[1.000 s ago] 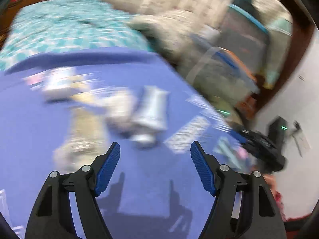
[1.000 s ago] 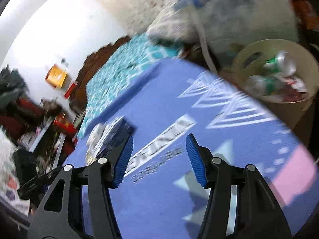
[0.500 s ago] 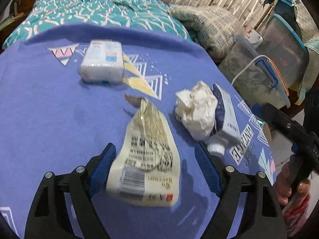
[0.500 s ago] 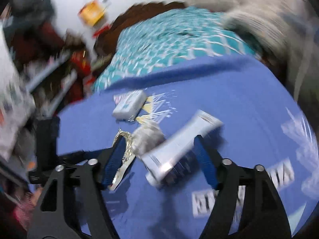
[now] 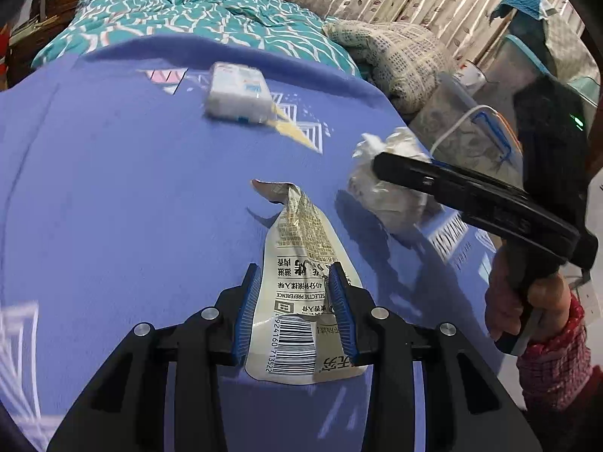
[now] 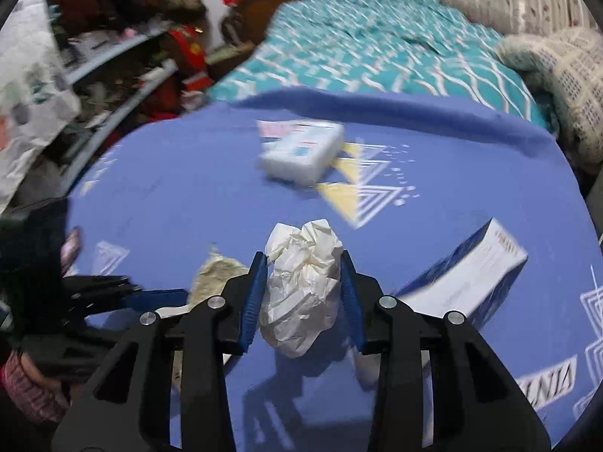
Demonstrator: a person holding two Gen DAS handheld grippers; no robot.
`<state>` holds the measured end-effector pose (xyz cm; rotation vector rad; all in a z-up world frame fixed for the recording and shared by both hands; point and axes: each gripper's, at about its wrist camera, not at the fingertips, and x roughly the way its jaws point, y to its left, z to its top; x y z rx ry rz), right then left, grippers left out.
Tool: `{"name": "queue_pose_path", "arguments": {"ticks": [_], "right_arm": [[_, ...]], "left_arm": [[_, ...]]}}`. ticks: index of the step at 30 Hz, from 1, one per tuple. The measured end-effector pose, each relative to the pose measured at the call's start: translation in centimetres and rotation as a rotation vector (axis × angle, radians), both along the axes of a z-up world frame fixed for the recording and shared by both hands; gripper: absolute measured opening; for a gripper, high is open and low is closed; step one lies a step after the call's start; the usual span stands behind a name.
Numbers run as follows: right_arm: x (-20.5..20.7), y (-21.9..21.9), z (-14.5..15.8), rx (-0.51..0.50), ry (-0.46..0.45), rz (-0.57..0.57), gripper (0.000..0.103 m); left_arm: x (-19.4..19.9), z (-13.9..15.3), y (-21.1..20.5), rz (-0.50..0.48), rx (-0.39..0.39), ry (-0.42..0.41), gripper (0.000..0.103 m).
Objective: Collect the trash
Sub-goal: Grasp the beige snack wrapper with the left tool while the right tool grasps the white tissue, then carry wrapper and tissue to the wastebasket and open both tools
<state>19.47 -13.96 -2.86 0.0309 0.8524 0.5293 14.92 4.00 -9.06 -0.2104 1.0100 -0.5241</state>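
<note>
A blue patterned worktop (image 5: 113, 188) stands beside a bed with a teal quilt (image 6: 377, 49); cluttered shelves (image 6: 124, 56) stand nearby.

My right gripper (image 6: 303, 293) closes its two blue pads on the crumpled white tissue (image 6: 301, 286), on the blue cloth (image 6: 181, 196). A blue-white box (image 6: 467, 282) lies just right of it; a white packet (image 6: 303, 148) lies farther.

On the cloth (image 5: 113, 196): wrapper (image 5: 301, 282) at 6 o'clock, tissue wad (image 5: 388, 188) at 3, pack (image 5: 237, 94) at 12.
</note>
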Motion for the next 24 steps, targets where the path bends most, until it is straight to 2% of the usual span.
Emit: {"name": "queue_pose_path", "arguments": {"ticks": [4,8,12,16,18,20,22,23,24], "right_arm": [[-6.1,-0.2,-0.8,0.025,-0.031,0.024,0.040],[-12.1,-3.9,-2.2,0.043,-0.046,-0.075,0.040],[-14.1,-9.6,-3.7,0.102,-0.017,-0.228,0.040],[-16.3,-15.4,-3.7,0.160,-0.012,-0.362,0.040],[-17.2,-17.3,-3.8,0.171,-0.017,-0.409,0.045],[-18.5,-18.3,-3.9,0.170,-0.019,-0.443,0.049],[-18.8,-18.7,-4.3,0.165,-0.013,-0.456,0.061],[-19.0,-18.7,-4.6,0.159,-0.014,-0.464,0.069],[-19.2,-19.0,-4.8,0.151,-0.020,-0.473,0.072]], "left_arm": [[-3.3,-0.1,0.7,-0.025,0.004,-0.004,0.035],[-5.8,-0.2,-0.2,-0.071,-0.011,0.005,0.035],[-7.7,-0.3,-3.5,-0.167,-0.019,0.017,0.035],[-8.6,-0.3,-7.7,-0.245,0.027,-0.013,0.036],[-8.7,-0.2,-9.4,-0.280,0.011,-0.002,0.036],[-8.9,-0.3,-11.4,-0.302,0.026,0.001,0.037],[-9.1,-0.3,-12.6,-0.310,0.046,-0.017,0.049],[-9.2,-0.2,-13.1,-0.315,0.052,-0.023,0.065],[-9.2,-0.1,-13.4,-0.305,0.065,-0.025,0.082]]}}
